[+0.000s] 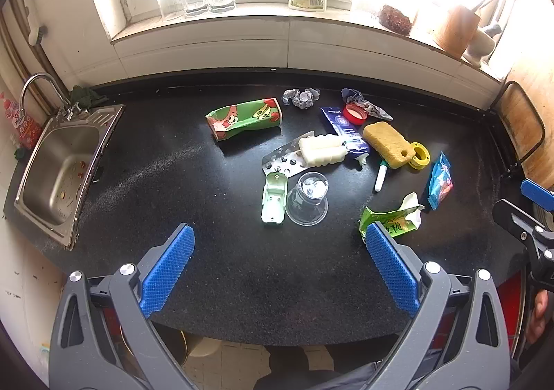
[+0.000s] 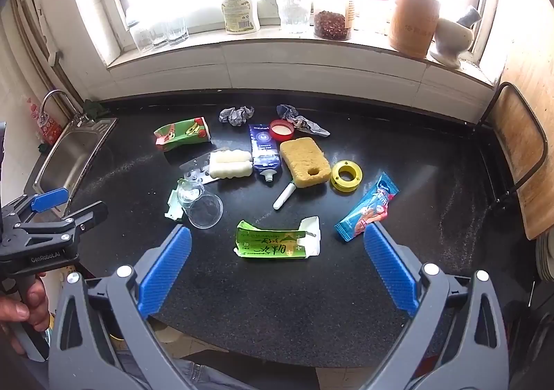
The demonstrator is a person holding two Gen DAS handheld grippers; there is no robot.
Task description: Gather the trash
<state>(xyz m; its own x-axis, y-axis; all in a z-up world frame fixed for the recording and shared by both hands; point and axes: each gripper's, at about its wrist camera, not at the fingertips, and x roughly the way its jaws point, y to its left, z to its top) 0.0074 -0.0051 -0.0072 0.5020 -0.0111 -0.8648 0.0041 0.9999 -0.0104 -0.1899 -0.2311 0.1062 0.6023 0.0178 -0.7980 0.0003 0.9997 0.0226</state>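
Trash lies spread over the black countertop [image 2: 398, 182], and we hold both tools above its near edge. Our left gripper [image 1: 278, 268] has its blue pads wide apart and holds nothing; our right gripper [image 2: 277, 267] is also wide and empty.

Just in front of the right gripper lies a torn green carton [image 2: 277, 242], flat on the counter. To its right, near the right pad, we see a blue snack wrapper [image 2: 367, 213]. Farther back stands a yellow tape spool [image 2: 346, 176], touching or almost touching a yellow sponge [image 2: 304, 161]. A white pen [image 2: 284, 196] lies below the sponge, and a blue toothpaste tube [image 2: 265, 152] lies at the sponge's left side. A red lid [image 2: 282, 130] sits behind the tube, next to a crumpled grey wrapper [image 2: 303, 123]; a second crumpled paper ball [image 2: 236, 115] lies more to the left.

In the left view, a crushed green paper cup [image 1: 244, 118] lies on its side at the back. A white foam piece [image 1: 322, 149] rests on an empty blister pack [image 1: 284, 159]. A clear plastic cup [image 1: 308, 197] lies tipped over, beside a pale green plastic piece [image 1: 273, 197].

At the left end of the counter there is a steel sink [image 1: 62, 161] with a tap [image 1: 38, 87].
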